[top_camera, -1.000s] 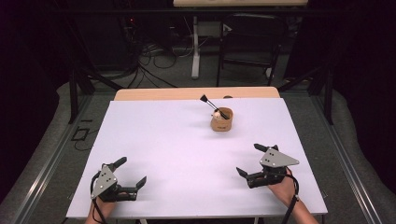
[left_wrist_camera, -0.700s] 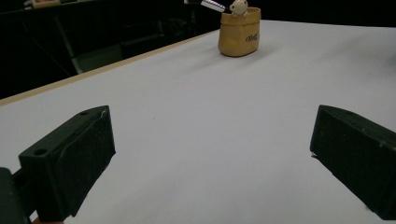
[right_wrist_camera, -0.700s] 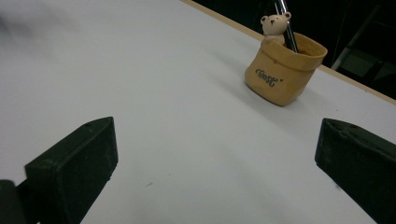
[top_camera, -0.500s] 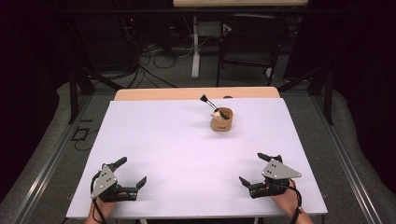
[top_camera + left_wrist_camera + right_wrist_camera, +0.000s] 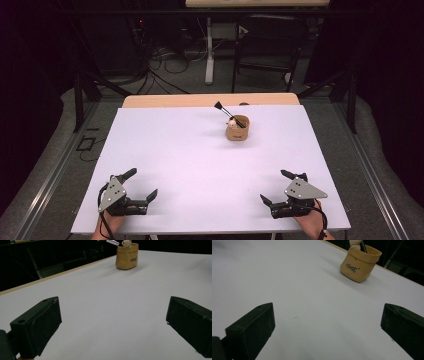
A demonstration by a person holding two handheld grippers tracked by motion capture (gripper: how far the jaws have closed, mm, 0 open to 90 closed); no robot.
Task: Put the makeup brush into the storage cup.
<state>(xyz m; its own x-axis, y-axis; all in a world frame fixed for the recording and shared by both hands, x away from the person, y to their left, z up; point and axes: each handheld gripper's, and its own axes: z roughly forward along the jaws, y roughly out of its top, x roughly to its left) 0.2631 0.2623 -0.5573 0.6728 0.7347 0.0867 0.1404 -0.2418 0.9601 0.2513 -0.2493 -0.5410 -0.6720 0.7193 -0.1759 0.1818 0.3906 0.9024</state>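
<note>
The white worktop [image 5: 200, 165] carries a tan pot [image 5: 237, 129] near its far edge, right of middle, a black brush [image 5: 224, 110] leaning out of it. Left tongs [image 5: 141, 186] and right tongs [image 5: 275, 187] sit at the near corners, both wide open, holding nothing.

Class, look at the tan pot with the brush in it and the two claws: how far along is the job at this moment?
Done: the brush stands tilted in the tan pot, beside a small white figure at its rim. In hand: nothing; the left claw and right claw rest open near the table's near edge, far from the pot. Left: any handling of the pot or brush appears not yet begun.
</note>
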